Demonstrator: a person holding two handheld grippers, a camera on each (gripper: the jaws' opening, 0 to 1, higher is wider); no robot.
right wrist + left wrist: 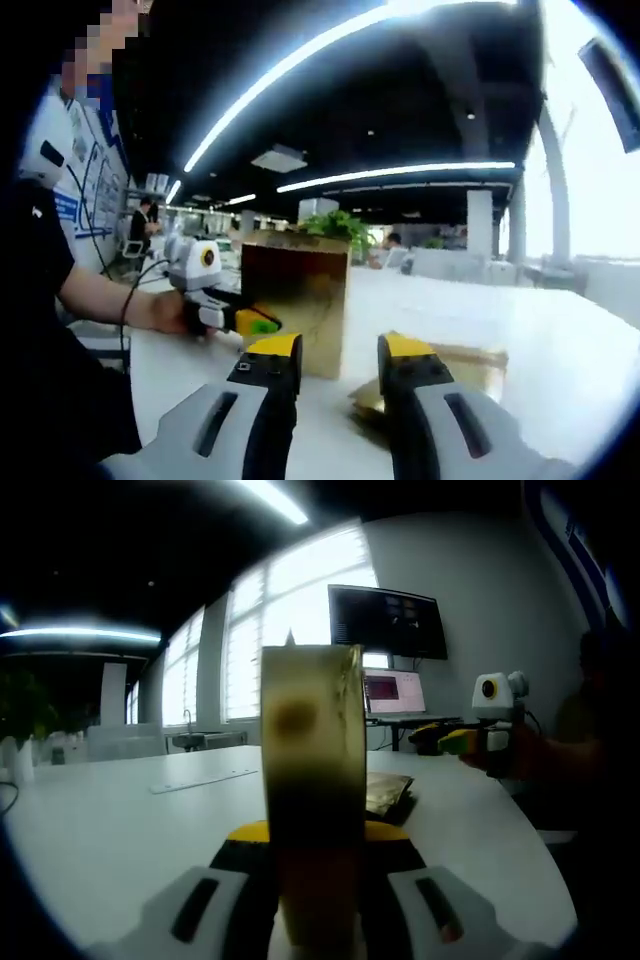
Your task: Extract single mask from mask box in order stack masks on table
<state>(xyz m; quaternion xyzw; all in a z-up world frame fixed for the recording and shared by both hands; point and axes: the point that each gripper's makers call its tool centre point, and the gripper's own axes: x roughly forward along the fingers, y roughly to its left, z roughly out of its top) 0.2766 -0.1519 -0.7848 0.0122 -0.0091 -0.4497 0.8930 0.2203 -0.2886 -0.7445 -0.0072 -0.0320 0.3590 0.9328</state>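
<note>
**Box held up, a few masks down, next one not yet drawn**

In the left gripper view, my left claw (318, 880) is closed on the mask box (312, 780), which stands upright between the jaws with its narrow gold side facing the camera. To the right of the box, on the white table (110, 830), lies a small flat pile of gold-wrapped masks (388, 792), so I judge that at least some have already been drawn and stacked. I cannot count them from here. Further right, my right claw (440, 740) hangs above the table edge, held in a hand.

In the right gripper view, the left claw (240, 320) comes in from the left and grips the box (295, 305) by its side. The right claw (338, 375) stands with its jaws apart and nothing between them, just in front of the box. The stack of masks (470, 362) lies on the table (560, 330) to the right, partly hidden behind the right jaw.

As I read it, the work is somewhere in the middle: I see no mask poking out of the box, and the free claw has yet to reach in for the next one.
</note>
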